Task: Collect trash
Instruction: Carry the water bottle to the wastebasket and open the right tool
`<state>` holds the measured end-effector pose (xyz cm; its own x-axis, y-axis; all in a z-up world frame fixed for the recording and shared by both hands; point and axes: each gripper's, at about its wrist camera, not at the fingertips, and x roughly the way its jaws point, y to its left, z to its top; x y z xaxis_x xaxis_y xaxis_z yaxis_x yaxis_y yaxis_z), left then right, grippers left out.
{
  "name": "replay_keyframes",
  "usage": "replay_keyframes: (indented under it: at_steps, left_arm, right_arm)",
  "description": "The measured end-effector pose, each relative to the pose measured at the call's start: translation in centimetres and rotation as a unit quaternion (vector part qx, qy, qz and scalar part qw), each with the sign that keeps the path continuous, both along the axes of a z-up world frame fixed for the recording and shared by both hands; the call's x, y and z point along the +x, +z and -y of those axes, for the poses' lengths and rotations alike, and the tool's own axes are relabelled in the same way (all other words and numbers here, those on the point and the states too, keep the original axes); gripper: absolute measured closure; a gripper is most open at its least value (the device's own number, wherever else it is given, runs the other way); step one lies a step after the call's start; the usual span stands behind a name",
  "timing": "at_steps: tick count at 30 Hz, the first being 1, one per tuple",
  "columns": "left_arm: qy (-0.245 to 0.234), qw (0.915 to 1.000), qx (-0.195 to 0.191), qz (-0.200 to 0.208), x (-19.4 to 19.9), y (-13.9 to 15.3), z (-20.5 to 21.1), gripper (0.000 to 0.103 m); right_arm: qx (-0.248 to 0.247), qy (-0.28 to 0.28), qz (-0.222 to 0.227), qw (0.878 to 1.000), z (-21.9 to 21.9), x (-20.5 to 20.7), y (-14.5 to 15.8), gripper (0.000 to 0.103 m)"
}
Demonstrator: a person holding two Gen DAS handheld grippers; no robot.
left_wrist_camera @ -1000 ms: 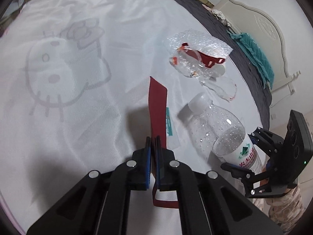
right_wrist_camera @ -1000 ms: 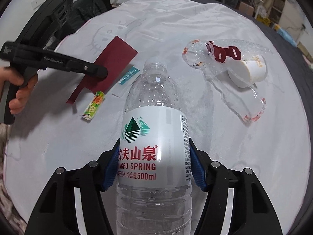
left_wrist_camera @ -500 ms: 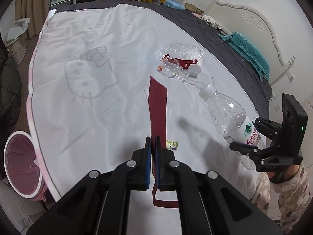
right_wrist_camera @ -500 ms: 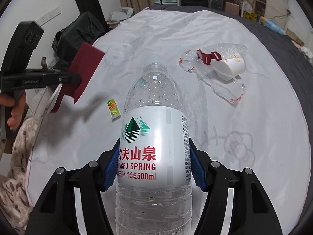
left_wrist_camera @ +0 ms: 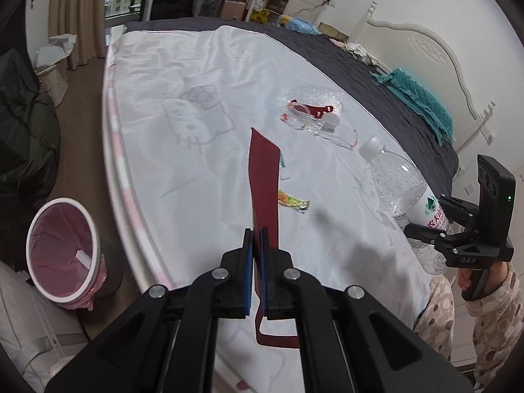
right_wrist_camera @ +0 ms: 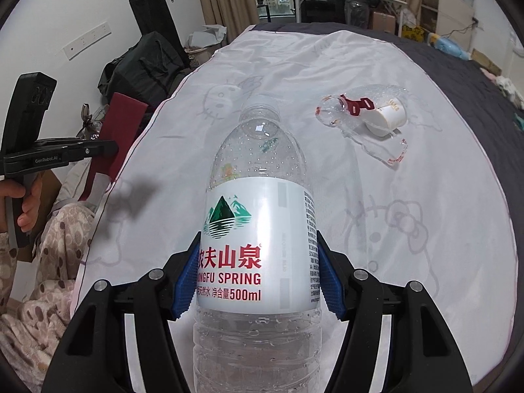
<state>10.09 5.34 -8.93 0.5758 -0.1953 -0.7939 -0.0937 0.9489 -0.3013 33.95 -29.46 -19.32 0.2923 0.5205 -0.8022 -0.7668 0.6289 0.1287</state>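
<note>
Both loads have risen off the bed [left_wrist_camera: 203,75]: left gripper [left_wrist_camera: 256,239] jaws pinch the red card [left_wrist_camera: 263,177], right gripper [right_wrist_camera: 258,281] jaws clamp the water bottle [right_wrist_camera: 258,216] (pink-lined bin [left_wrist_camera: 62,249] now in view, likely next)

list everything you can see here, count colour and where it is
red sheet: 1, dark red, pinched in the left gripper, above the bed
water bottle: 1, clear with white label, clamped in the right gripper
candy wrapper: 1, green and orange, on the white sheet by the red sheet
paper cup: 1, white, lying on its side amid clear plastic
clear plastic packaging: 1 heap, transparent with red trim, mid-bed
bin: 1, white rim, pink liner, on the floor beside the bed
white sheet: 1, white with cartoon cat print, over the dark bedcover
teal cloth: 1, teal, near the headboard
left gripper: 1, black with blue pads
right gripper: 1, black with blue pads
</note>
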Motion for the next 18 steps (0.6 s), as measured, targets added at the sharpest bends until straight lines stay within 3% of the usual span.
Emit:
replay_keyframes:
  at_steps: [7, 18]
  left_arm:
    - [0.047, 0.9989, 0.010, 0.001, -5.2, 0.0, -4.4, 0.099]
    - [0.147, 0.9890, 0.010, -0.004, -13.5, -0.4, -12.2, 0.099]
  right_arm:
    - [0.004, 0.014, -0.017, 1.000, -2.6, -1.2, 0.2, 0.042]
    - [0.009, 0.094, -0.002, 0.996, -11.8, -4.3, 2.3, 0.042]
